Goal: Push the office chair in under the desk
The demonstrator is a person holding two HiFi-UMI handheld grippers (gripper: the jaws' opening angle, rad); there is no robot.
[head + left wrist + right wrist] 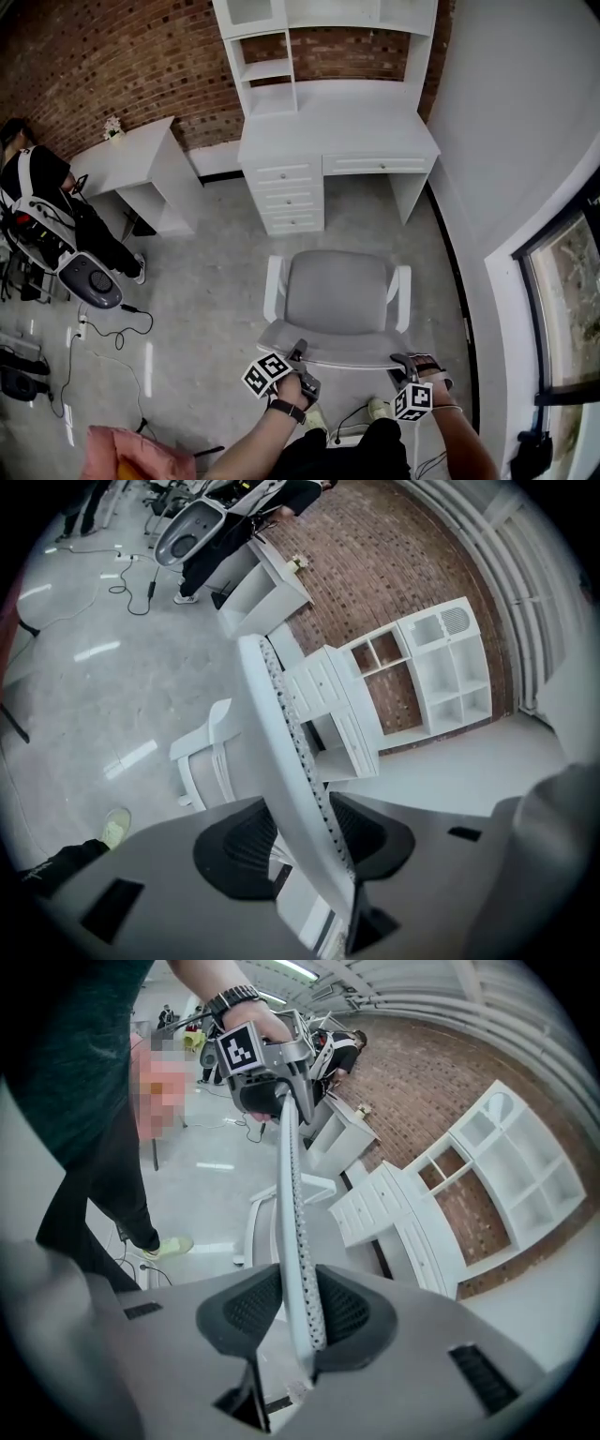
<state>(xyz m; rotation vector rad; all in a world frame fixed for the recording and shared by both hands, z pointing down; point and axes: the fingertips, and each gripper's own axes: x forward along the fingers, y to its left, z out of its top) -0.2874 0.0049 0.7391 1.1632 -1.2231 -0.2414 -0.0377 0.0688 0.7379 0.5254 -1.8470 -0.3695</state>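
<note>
Left gripper (pixel 302 354) and right gripper (pixel 405 361): you have each clamped on the top back edge of the office chair (pixel 337 291), one per end. Chair stands just short of the desk (pixel 337 127), facing it.

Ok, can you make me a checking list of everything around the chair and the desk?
Surface: grey floor, shiny in patches.
Job's things: office chair faces the white desk, not yet under it.
Clutter: pink thing and grey round machine, left of the chair.
Grippers: left gripper and right gripper each closed on the top edge of the backrest.
Cables: black cable loose on the floor, left.
Surroundings: brick wall, second small desk, a person far left, window right.
</note>
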